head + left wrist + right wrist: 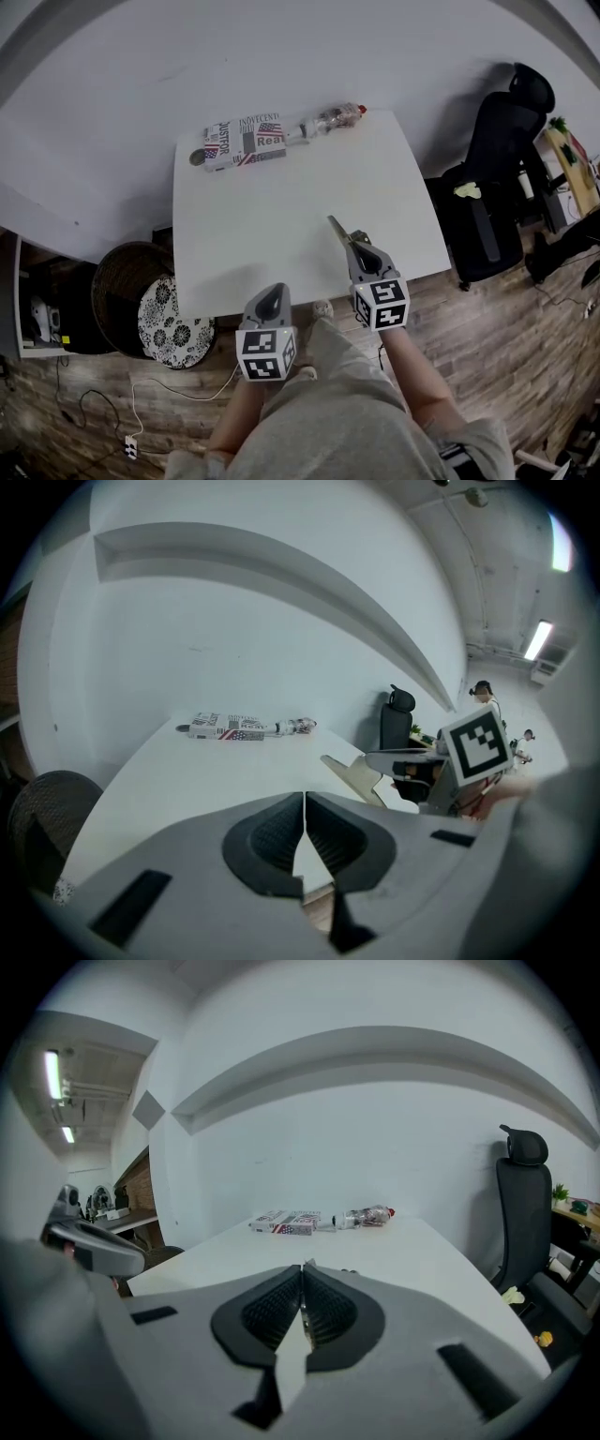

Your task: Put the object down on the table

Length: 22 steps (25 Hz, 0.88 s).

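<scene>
A thin flat beige piece (pixel 337 230) sticks out from my right gripper (pixel 354 246), whose jaws are shut on its near end. It hovers over the front right part of the white table (pixel 281 216). In the left gripper view the piece (pixel 352 775) juts leftward from the right gripper (pixel 394 761). In the right gripper view only its thin edge (pixel 307 1266) shows between the pads. My left gripper (pixel 272 302) is at the table's front edge, shut with nothing in it (pixel 305 799).
A printed box (pixel 244 142) and a plastic bottle (pixel 328 120) lie along the table's far edge. A black office chair (pixel 492 178) stands to the right. A wicker basket (pixel 127 281) and a patterned round cushion (pixel 173 323) sit left of the table.
</scene>
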Each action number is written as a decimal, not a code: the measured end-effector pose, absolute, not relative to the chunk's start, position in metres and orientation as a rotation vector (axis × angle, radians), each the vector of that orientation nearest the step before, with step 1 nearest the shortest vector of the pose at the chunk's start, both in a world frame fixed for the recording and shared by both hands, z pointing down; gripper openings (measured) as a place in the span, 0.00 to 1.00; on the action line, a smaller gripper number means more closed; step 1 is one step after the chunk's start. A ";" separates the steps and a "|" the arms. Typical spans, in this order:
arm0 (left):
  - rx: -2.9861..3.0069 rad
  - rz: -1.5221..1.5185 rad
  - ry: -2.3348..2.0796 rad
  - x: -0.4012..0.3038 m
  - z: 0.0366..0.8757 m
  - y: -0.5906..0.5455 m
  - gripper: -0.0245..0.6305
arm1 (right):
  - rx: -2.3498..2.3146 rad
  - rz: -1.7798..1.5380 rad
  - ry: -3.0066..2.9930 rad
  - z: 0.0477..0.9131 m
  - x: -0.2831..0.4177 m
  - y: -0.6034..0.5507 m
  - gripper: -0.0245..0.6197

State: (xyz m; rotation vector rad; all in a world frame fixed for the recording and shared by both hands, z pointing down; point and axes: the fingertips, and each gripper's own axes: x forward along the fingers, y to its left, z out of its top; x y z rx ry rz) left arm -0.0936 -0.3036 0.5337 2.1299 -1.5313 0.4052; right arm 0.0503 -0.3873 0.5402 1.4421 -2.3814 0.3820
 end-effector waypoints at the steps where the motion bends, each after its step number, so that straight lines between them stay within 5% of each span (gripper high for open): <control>1: 2.130 0.409 -1.529 -0.093 0.535 -0.307 0.05 | 1.438 0.389 -2.374 0.545 0.051 -0.392 0.05; 22: 2.137 0.438 -1.483 -0.077 0.547 -0.358 0.05 | 1.369 0.441 -2.260 0.599 0.051 -0.449 0.05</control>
